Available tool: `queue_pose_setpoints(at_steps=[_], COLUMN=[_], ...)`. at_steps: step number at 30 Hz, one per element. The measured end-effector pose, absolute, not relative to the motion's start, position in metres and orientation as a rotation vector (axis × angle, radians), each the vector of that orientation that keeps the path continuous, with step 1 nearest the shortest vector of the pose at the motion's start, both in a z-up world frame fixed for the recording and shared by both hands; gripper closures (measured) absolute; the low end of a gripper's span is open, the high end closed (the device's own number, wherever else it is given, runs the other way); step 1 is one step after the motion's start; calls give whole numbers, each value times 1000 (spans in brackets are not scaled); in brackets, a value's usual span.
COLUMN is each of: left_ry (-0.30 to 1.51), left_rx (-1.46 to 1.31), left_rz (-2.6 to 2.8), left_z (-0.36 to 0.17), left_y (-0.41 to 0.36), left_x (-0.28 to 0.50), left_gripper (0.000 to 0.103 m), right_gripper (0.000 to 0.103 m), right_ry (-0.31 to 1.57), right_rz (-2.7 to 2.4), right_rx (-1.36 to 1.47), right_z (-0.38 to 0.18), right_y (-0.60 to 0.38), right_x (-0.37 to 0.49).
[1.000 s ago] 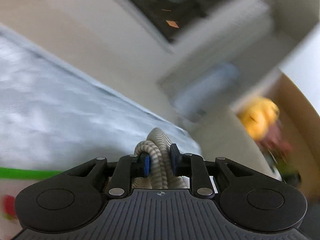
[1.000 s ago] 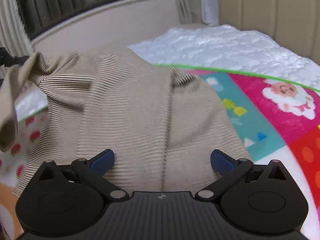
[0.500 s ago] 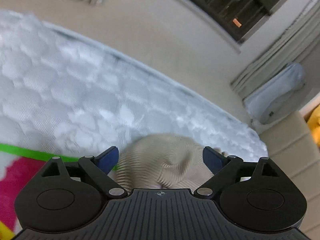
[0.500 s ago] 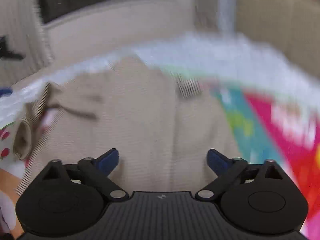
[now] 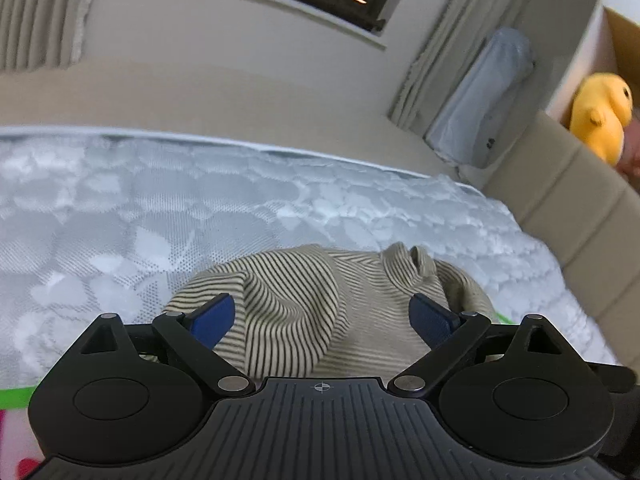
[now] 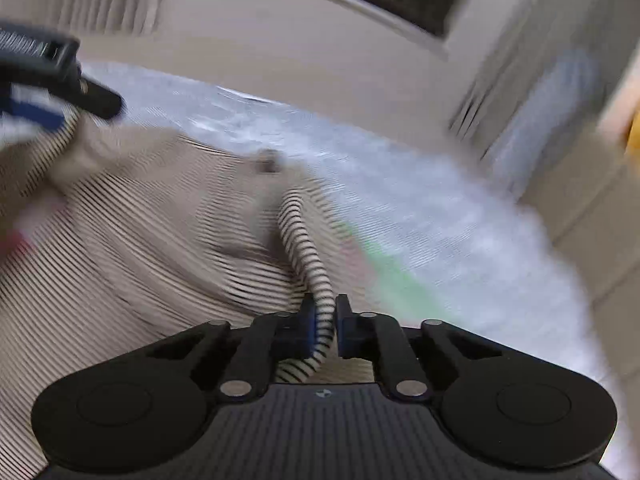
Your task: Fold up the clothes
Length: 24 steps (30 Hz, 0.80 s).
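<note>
My right claw (image 6: 323, 322) has just closed and is clenched on a narrow ridge of the striped top (image 6: 140, 248), the pinched fold running up and away from the pads. My left claw (image 5: 320, 318) has just been opening and stands released, its blue pads either side of a loose mound of the same top, which lies between them, not pressed by either.

The top looks to me light, thin and floppy: it bunches and sags wherever it is not supported, so I judge it will drape rather than hold a crease, and a small pinch could slip. I would take it at an edge or a seam, perhaps the small collar-like roll at the far right of the mound, not in the slack middle.

It lies on the bed, partly over the white quilted mattress (image 5: 160, 208) and partly over a bright play mat (image 5: 16, 396) with a green border. Farther right are a padded headboard (image 5: 568, 208) and a yellow soft toy (image 5: 600, 116). Nothing lies on the top; only my left claw, at the far left in the right view, hangs close over it.
</note>
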<state>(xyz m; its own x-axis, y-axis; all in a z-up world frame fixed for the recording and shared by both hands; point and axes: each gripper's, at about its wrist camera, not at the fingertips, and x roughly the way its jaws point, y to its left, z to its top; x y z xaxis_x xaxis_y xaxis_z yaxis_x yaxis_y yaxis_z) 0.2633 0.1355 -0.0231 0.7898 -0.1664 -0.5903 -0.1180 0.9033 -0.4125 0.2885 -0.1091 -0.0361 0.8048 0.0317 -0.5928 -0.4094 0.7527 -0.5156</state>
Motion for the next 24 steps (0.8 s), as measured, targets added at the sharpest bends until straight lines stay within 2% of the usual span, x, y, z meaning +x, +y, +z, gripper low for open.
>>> queue_pose_setpoints(at_steps=[4,7,10,12,15,17,24], left_ry=[688,708,697,687,677,675,625], left_rx=[-466,-459,-471,-495,-530,-526,-538], left_rz=[0,17,54,75,83,80,87], left_z=[-43,-59,-63,-65,-66,-65,-35], left_y=[142,147,158,167,173,170,185], left_x=[282,292,293,293,293,294,277], left_gripper=[6,10,10,10,8,8,7], right_gripper=[96,97,96,96,77,64,57], right_ry=[529,602,685,674,668,671,686], right_rz=[-15,-192,-265,-220,-77,14,355], right_rx=[-802,-798,-691,-456,-217,-213,-378], right_z=[-29,-49,-59,-41,-15,-10,-18], right_y=[-160,-190,-222,-246,-262,-255,-163], right_x=[362,416,434,418,364,326,219])
